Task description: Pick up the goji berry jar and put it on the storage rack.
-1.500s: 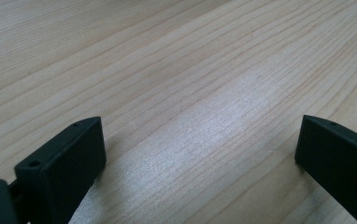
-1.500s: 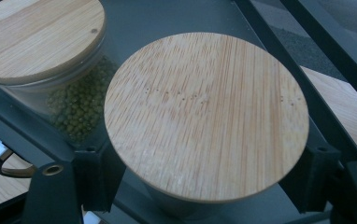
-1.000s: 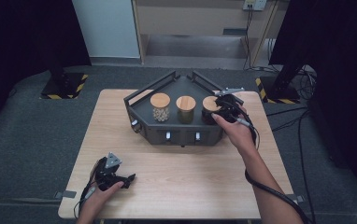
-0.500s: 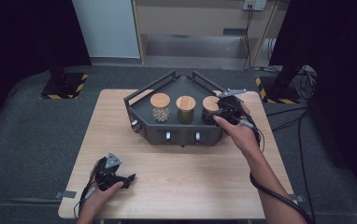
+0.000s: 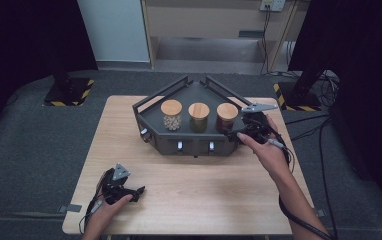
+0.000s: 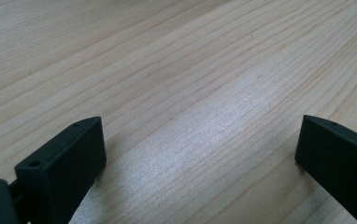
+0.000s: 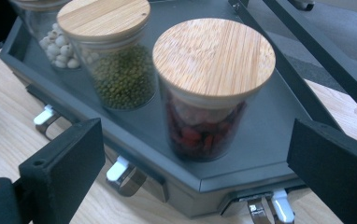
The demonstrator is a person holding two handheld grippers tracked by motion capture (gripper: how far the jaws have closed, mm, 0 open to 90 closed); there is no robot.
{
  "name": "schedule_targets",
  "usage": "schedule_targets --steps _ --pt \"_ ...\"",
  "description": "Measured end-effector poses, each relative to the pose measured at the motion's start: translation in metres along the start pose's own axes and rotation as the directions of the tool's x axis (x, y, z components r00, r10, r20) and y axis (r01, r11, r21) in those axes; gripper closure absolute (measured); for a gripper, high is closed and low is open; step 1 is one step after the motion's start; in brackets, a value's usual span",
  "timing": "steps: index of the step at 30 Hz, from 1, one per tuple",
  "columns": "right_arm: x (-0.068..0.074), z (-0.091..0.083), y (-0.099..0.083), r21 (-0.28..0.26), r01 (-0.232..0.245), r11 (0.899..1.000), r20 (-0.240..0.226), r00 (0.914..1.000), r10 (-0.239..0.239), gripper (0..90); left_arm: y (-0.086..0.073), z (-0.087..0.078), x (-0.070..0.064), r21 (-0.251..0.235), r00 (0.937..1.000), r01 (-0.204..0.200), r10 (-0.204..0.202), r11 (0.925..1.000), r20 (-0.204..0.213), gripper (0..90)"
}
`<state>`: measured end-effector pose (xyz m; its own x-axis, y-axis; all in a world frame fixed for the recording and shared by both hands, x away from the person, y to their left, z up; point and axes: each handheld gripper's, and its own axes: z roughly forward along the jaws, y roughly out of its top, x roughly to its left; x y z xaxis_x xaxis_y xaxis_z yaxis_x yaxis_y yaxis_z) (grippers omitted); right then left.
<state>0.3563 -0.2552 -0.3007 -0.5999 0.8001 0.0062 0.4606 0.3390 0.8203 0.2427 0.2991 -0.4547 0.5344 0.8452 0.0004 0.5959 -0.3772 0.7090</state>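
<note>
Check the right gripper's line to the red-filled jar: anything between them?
Nothing visible. The right gripper is open, and the red-filled jar stands straight ahead between its jaws. The tray rim lies low in front; the green-filled jar sits off to one side.

black two-jaw gripper with grey three-cornered plate, trailing black cable.

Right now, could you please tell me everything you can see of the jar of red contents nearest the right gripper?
The red-filled jar is a clear, glass-looking cylinder with a round, flat, light bamboo-looking lid, closed. It holds dark red pieces, filled almost to the lid. It stands upright on the dark grey tray, at the right end of a row of three, beside the green-bean jar without clearly touching it. The right gripper points at it with its jaws open, short of contact; nothing but the tray touches it.
</note>
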Motion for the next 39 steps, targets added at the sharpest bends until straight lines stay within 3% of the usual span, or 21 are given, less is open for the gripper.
schedule_targets --steps 19,32,39 --pt "0.013 -0.018 -0.039 -0.021 -0.004 1.0 -0.013 0.9999 0.004 4.0 0.0 0.0 0.0 0.0 1.0 0.0 0.0 1.0 0.0 0.5" --pt "0.024 -0.014 -0.074 -0.004 -0.01 1.0 -0.028 0.9996 0.01 4.0 0.0 0.0 0.0 -0.002 1.0 0.0 0.0 1.0 0.0 0.4" --pt "0.034 0.0 -0.102 0.054 -0.005 0.999 -0.037 0.9993 0.007 4.0 0.0 0.0 -0.001 0.0 1.0 0.0 0.0 1.0 -0.003 0.5"
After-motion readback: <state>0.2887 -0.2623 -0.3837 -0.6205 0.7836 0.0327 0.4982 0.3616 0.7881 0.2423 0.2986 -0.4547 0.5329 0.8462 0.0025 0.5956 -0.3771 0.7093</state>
